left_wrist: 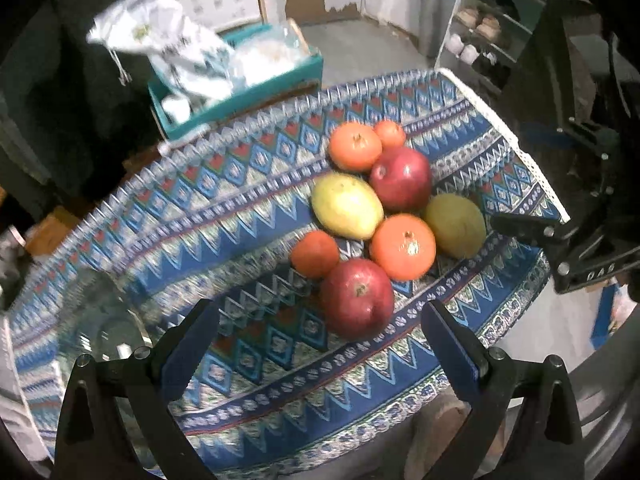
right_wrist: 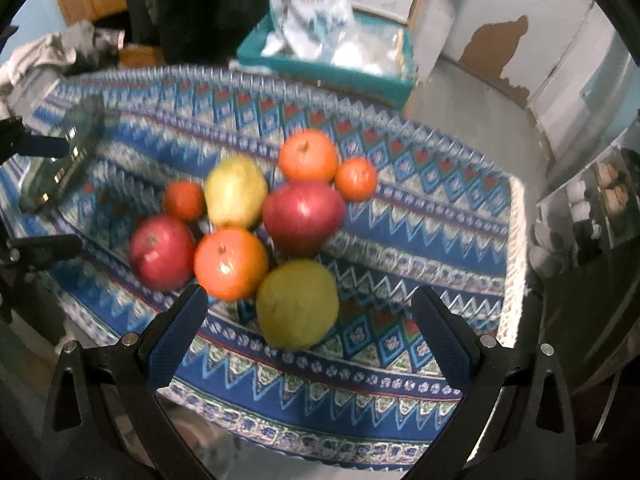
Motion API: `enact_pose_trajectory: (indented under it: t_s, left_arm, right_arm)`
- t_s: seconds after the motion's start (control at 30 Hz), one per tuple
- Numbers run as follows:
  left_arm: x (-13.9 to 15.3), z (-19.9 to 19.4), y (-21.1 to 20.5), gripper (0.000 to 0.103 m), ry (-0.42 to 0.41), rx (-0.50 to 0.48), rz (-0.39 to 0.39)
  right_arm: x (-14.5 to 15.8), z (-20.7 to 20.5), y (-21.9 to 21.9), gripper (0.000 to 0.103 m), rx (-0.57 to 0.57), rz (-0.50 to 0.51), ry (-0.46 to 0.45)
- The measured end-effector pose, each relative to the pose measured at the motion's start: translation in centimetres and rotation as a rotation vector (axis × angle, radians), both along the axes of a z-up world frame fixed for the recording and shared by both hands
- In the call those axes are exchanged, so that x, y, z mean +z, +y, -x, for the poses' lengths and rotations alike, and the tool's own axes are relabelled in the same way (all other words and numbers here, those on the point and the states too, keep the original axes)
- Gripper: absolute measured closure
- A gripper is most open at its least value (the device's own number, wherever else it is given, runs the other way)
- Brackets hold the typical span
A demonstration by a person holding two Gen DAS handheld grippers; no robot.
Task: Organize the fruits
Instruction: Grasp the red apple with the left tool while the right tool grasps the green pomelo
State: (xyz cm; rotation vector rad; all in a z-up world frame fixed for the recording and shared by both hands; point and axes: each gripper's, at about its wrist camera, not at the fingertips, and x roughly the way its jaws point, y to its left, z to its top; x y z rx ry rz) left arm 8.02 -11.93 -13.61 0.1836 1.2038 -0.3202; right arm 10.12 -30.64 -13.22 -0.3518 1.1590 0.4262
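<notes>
Eight fruits lie bunched together on a blue patterned cloth [left_wrist: 248, 200], many of them touching. Just ahead of the left gripper [left_wrist: 320, 320], whose jaws stand wide apart and empty, sits a smooth, glossy red apple [left_wrist: 357, 298]. Beyond it are a round orange [left_wrist: 403, 246], a small tangerine [left_wrist: 315, 253], an oval yellow-green mango [left_wrist: 346, 205], a second red apple [left_wrist: 401, 178], and two more orange fruits farther off.

The right gripper [right_wrist: 310, 300] is likewise spread open and empty, with a dull yellow-green mango [right_wrist: 297, 304] between and just ahead of its fingertips. The woven cloth shows zigzag and diamond bands. A teal box [left_wrist: 256, 92] of white bags stands past the table.
</notes>
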Motion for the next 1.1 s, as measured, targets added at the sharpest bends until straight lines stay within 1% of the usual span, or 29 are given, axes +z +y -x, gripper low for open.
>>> enact_pose_trajectory:
  t_s: [0.03,0.13,0.3,0.4,0.53,0.67,0.8,0.93,0.97,1.0,1.07,1.1]
  left_arm:
    - [-0.7,-0.2,0.0,0.001,0.025,0.006,0.006]
    - [-2.3,-0.8,-0.2,0.001,0.061,0.018,0.004]
    - [-4.2,-1.7,-0.6,0.001,0.087,0.017,-0.001]
    - [-5.3,-2.0,-0.9,0.001,0.109,0.012,-0.009]
    - [-6.7,-2.5,-1.4,0.001,0.141,0.017,0.007]
    - [-7.8,-3.0,-2.3,0.001,0.162,0.004,0.004]
    - [-8.9,-3.4,-3.1,0.001,0.181,0.003,-0.004]
    - [-9.9,-3.7,-3.8,0.001,0.197,-0.008,-0.005]
    - [-10.2,-3.7,-3.8,0.004,0.200,-0.008,-0.004]
    - [-10.4,-3.8,-3.8,0.008,0.205,-0.007,0.000]
    - [-11.0,-3.9,-4.1,0.023,0.227,-0.008,0.004]
    - [-11.4,-3.8,-4.2,0.026,0.243,-0.010,0.012]
  right_arm:
    - [-0.8,-0.1,0.0,0.002,0.007,0.010,0.018]
    - [-2.5,-0.5,0.2,0.002,0.023,0.037,0.044]
    - [-4.7,-1.2,0.0,0.003,0.045,0.020,0.105]
    - [-6.1,-1.5,0.3,0.004,0.064,0.046,0.134]
    - [-7.2,-1.9,0.4,0.008,0.066,0.037,0.165]
    - [-8.1,-2.3,0.6,0.013,0.080,0.024,0.171]
    - [-9.0,-3.1,0.5,0.022,0.085,-0.008,0.200]
    - [-9.8,-3.4,0.6,0.025,0.091,-0.027,0.220]
    - [-10.0,-3.5,0.7,0.026,0.092,-0.030,0.219]
    - [-10.1,-3.5,0.8,0.029,0.094,-0.046,0.228]
    - [-10.3,-3.4,0.9,0.030,0.087,-0.047,0.222]
    - [-10.4,-3.3,1.0,0.030,0.083,-0.047,0.215]
